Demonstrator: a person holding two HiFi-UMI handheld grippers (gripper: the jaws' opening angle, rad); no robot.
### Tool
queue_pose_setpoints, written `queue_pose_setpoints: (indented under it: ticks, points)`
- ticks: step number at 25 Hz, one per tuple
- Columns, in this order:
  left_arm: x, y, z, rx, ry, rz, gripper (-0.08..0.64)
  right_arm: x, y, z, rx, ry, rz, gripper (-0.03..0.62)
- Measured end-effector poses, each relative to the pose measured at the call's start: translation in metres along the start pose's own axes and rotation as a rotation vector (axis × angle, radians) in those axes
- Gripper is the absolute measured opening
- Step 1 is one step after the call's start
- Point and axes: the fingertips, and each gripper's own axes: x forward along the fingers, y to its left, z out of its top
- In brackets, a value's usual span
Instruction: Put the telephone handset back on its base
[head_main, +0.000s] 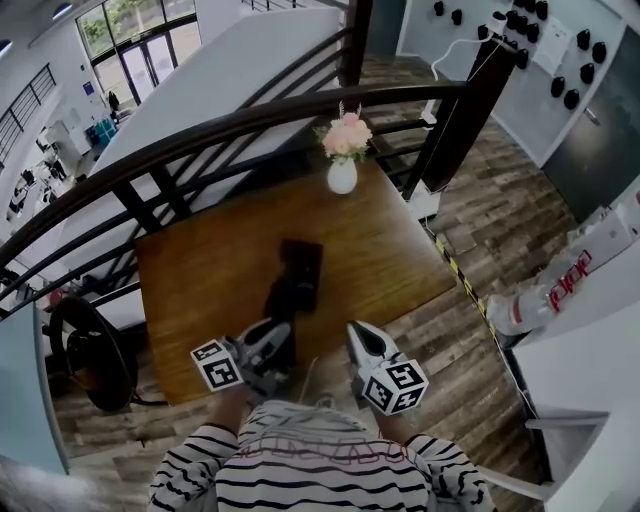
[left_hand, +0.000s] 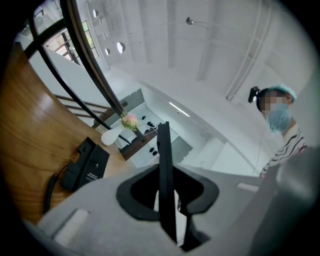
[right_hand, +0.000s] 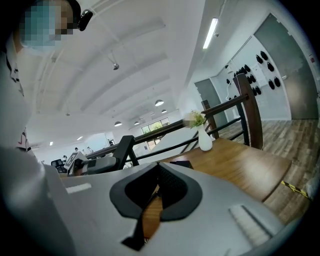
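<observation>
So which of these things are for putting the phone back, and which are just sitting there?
For the job:
- the telephone with its curly cord
- the left tongs and the right tongs, both closed and empty

Just sitting there:
- the vase of flowers
- the table under the phone
- the railing behind it
</observation>
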Motion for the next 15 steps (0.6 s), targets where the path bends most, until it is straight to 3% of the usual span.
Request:
queue_pose_setpoints:
  ticks: [9,15]
  points:
    - [0.022,0.064,0.028,-0.055,0.103,-0.041,0.073,0.054,-0.013,0.007,0.040,0.002,-0.074,0.000]
    - [0.038,0.104,0.039,-0.131,0.106,-0.058,0.072,0.071,-0.020,0.005,0.054,0.017,-0.119,0.000]
